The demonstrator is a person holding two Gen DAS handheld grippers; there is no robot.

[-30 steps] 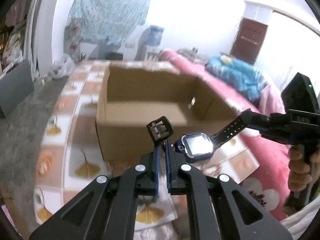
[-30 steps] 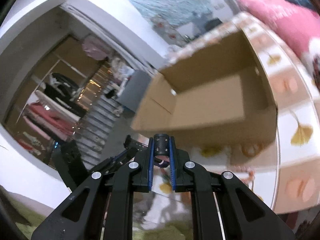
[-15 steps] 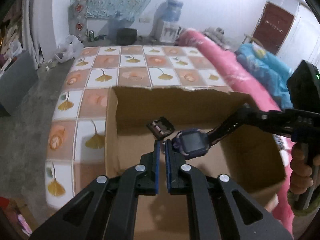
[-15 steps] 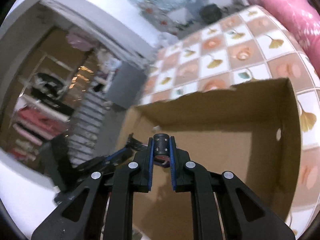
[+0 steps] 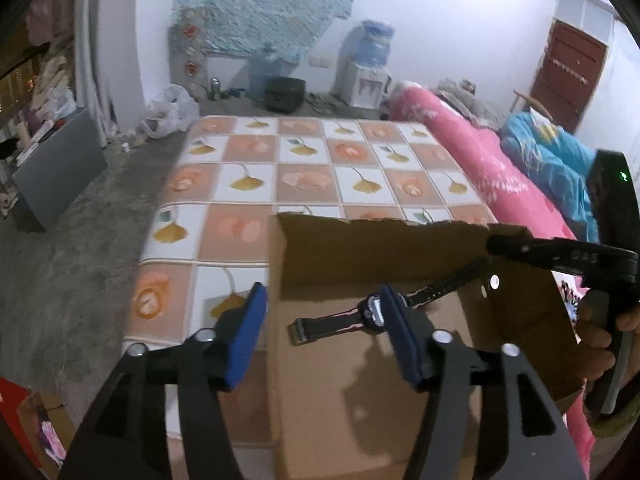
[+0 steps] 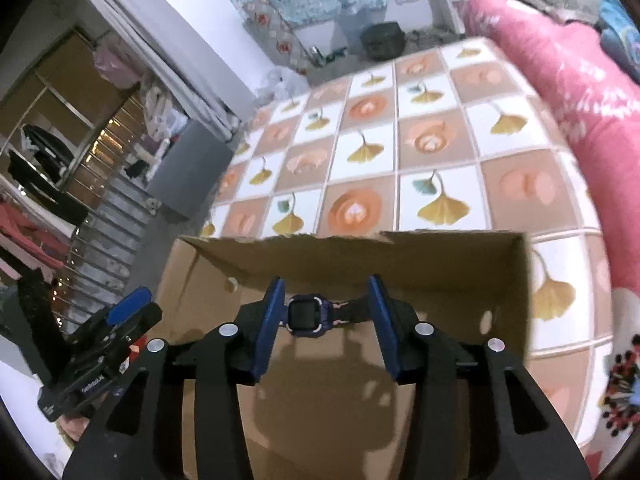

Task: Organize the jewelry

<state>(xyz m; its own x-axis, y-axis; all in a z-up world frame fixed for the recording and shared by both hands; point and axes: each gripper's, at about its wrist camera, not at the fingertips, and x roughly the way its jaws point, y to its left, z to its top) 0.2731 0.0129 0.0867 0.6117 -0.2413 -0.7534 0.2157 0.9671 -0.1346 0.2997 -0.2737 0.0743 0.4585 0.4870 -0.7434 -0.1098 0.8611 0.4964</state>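
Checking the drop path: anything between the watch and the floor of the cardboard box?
Nothing visible. The watch hangs over the open cardboard box, with only bare box floor below it. Both grippers' jaws have just been opening: the left gripper and right gripper stand open, pads off the strap. No flap or other item covers the opening.

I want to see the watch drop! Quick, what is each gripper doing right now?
Left gripper: jaws just opened, holding nothing; the watch is loose over the box.
Right gripper: jaws just opened, holding nothing.

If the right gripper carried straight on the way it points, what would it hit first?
Most likely the watch, lying between the open right gripper pads; past it, the cardboard box floor. Depth is unclear.
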